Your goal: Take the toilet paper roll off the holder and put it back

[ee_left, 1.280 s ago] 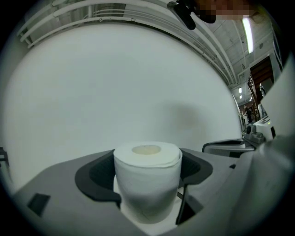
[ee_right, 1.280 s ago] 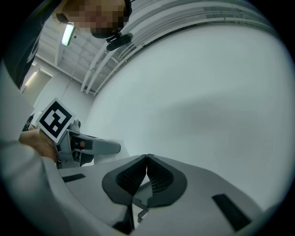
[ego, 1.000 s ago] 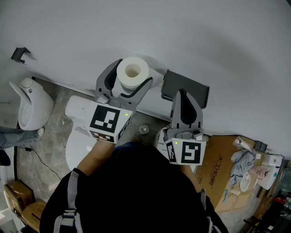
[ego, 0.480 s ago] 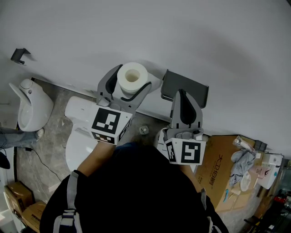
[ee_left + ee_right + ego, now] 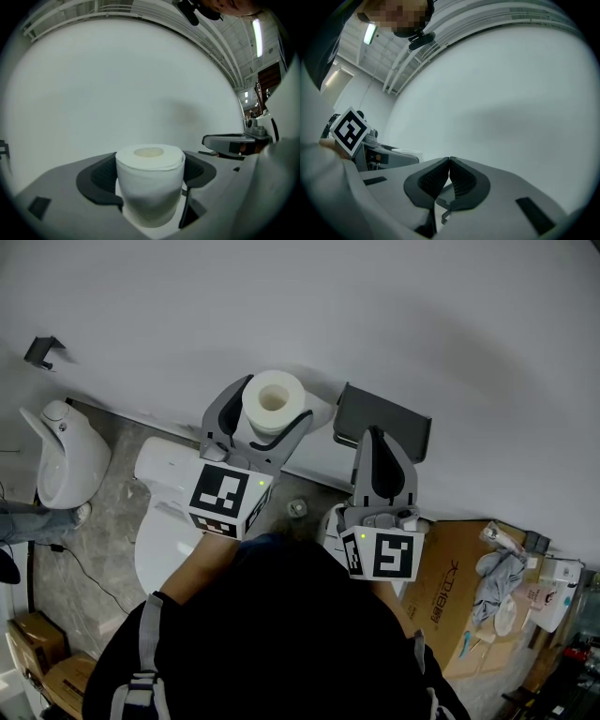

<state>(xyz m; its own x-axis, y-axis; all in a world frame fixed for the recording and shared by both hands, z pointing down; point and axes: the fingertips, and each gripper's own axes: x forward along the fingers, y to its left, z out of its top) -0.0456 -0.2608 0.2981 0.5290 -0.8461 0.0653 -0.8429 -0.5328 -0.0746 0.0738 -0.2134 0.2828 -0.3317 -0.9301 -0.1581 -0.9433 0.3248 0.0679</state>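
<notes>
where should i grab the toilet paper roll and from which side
Grip the toilet paper roll across its round side wall, about mid-height, one jaw on each opposite side, coming in level from the person's side. It stands on end with its core facing up, so the curved wall meets the jaws. The left gripper holds it this way now.

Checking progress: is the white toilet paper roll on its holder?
Off: left gripper clamps the white toilet paper roll, apart from the dark holder.
</notes>
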